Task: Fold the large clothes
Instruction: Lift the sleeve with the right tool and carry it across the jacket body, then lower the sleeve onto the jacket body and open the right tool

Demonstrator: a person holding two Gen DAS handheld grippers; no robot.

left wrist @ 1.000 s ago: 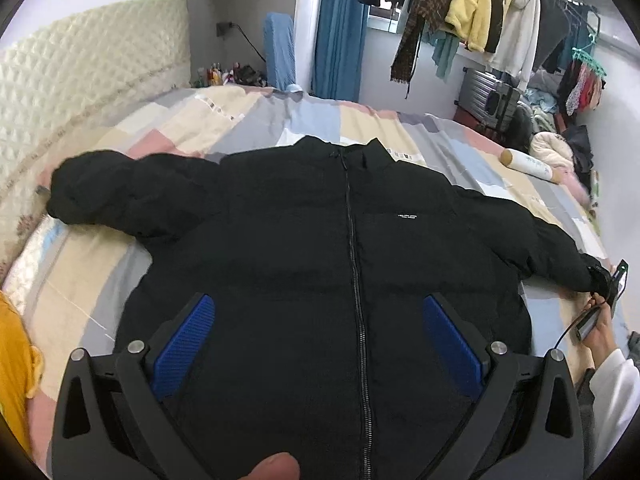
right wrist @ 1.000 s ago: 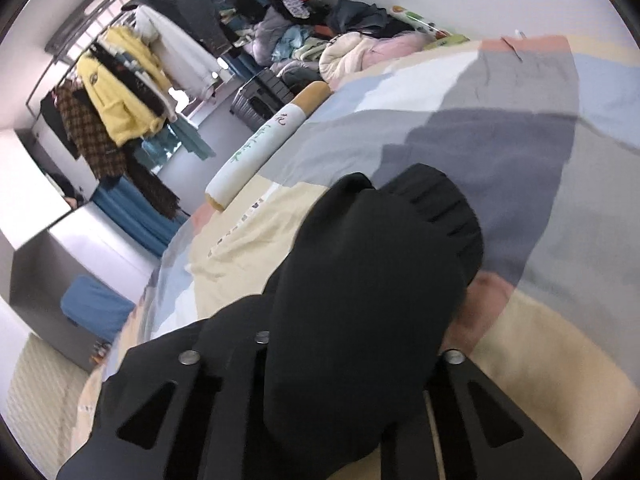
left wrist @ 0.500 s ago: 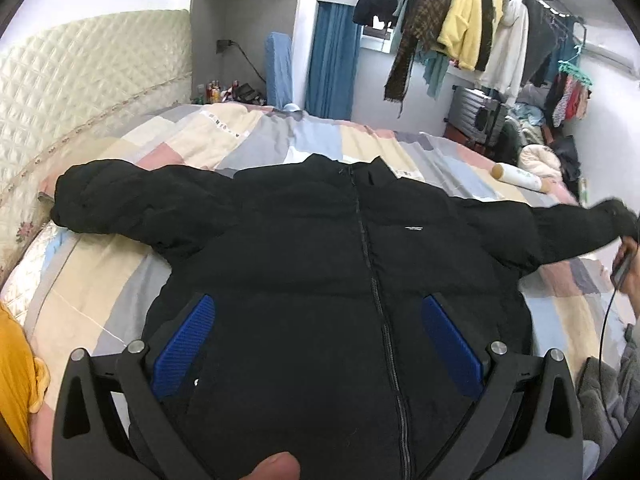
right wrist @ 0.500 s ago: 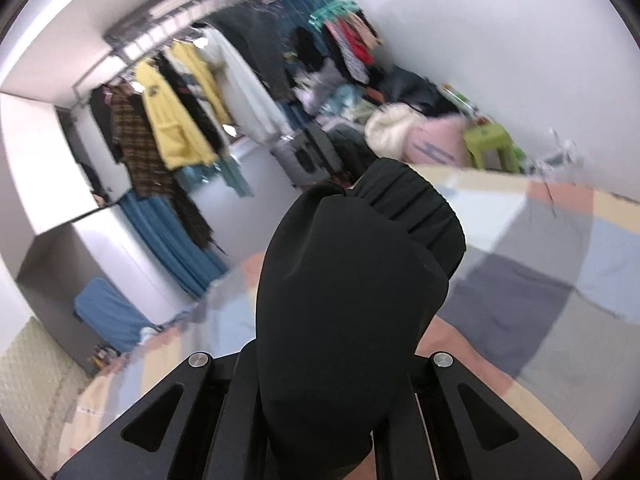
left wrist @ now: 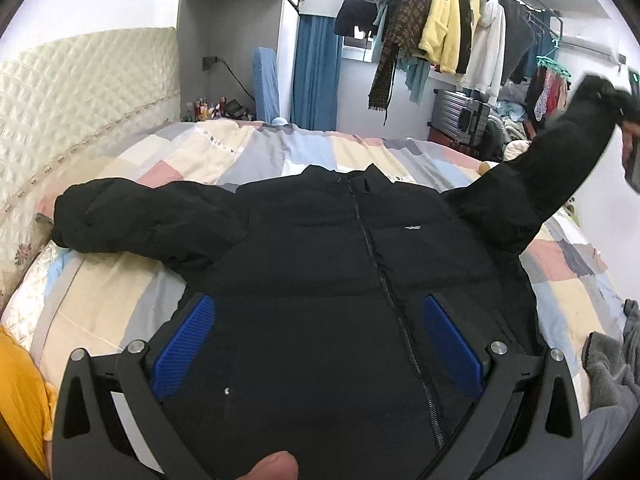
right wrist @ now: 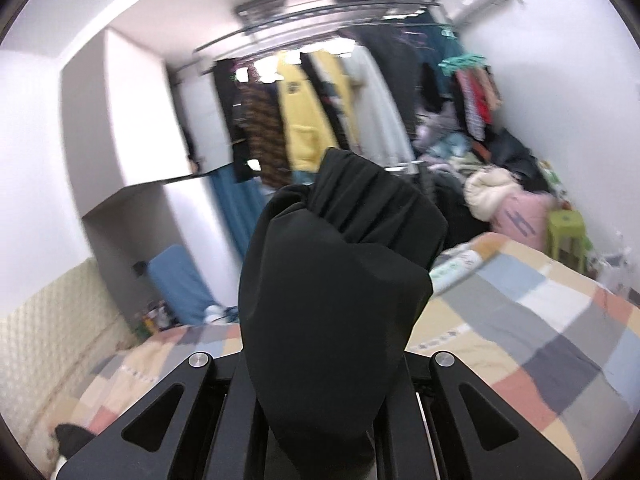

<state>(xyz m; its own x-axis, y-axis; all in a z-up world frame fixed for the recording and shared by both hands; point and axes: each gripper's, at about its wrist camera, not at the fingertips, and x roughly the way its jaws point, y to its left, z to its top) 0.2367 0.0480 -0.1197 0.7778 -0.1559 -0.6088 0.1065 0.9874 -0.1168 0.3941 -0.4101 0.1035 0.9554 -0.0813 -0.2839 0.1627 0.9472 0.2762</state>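
On the bed (left wrist: 248, 152), right fingers (right wrist: 320, 420) pinch the jacket (left wrist: 340, 280) sleeve (right wrist: 336, 280); left fingers (left wrist: 320, 344) spread, empty.

Left claw (left wrist: 318, 344) hovers with its jaws spread wide, blue pads (left wrist: 184, 350) angled apart and nothing between them, tilted downward toward the near part of the scene. A fingertip (left wrist: 274, 466) of the person's hand peeks in at the bottom edge behind it. Over at the far right, the right claw (left wrist: 626, 114) is up high, well above the bed level, blurred in the left wrist view. From its own camera, the right claw (right wrist: 320, 420) is clamped tight on the sleeve cuff (right wrist: 340, 280), dark fabric bulging out past its jaws and hiding the fingertips completely.
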